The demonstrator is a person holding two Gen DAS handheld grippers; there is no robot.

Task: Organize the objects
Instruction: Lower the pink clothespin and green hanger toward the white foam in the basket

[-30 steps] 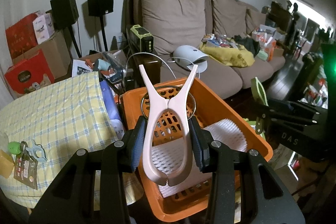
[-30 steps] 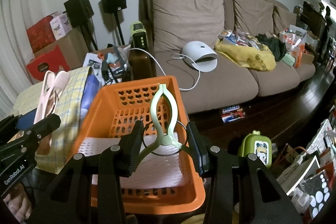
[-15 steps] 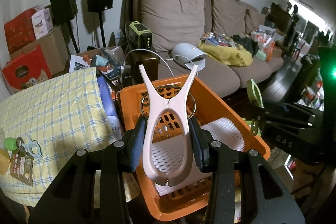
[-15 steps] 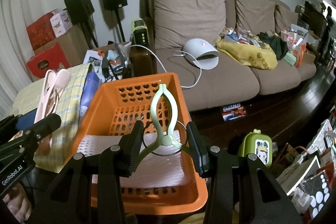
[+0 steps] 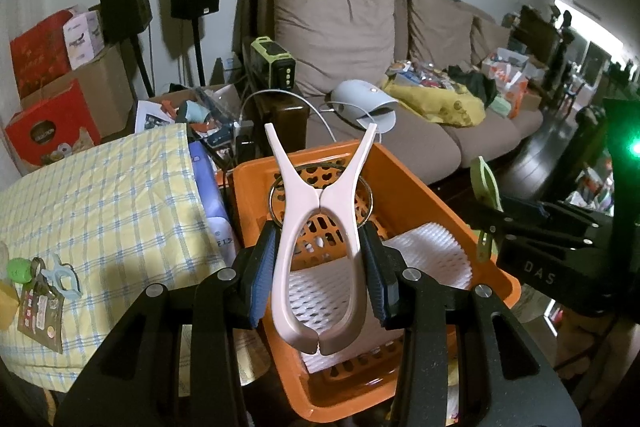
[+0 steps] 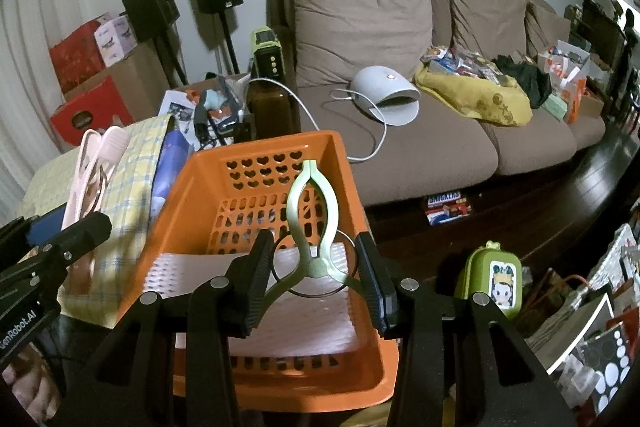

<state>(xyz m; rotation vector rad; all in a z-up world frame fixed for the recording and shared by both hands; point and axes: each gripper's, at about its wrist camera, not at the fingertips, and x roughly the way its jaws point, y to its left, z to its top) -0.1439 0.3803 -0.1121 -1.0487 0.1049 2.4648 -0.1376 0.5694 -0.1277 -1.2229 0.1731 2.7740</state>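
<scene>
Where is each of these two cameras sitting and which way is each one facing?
Left wrist: on the left gripper, looking down along its fingers at the pink clip it holds over the orange basket; the right gripper shows at right.
Right wrist: on the right gripper, looking down at its green clip over the basket; the left gripper shows at left.
Shared: basket, sofa, both clips.

The right tongs [image 6: 316, 281] pinch a green clip [image 6: 310, 227] over an orange basket [image 6: 200, 187]. A white mat [image 6: 192, 275] lies in the basket. At the left, the left tongs [image 6: 60, 239] hold a pink clip [image 6: 94, 167]. Behind is a brown sofa [image 6: 420, 147].
</scene>
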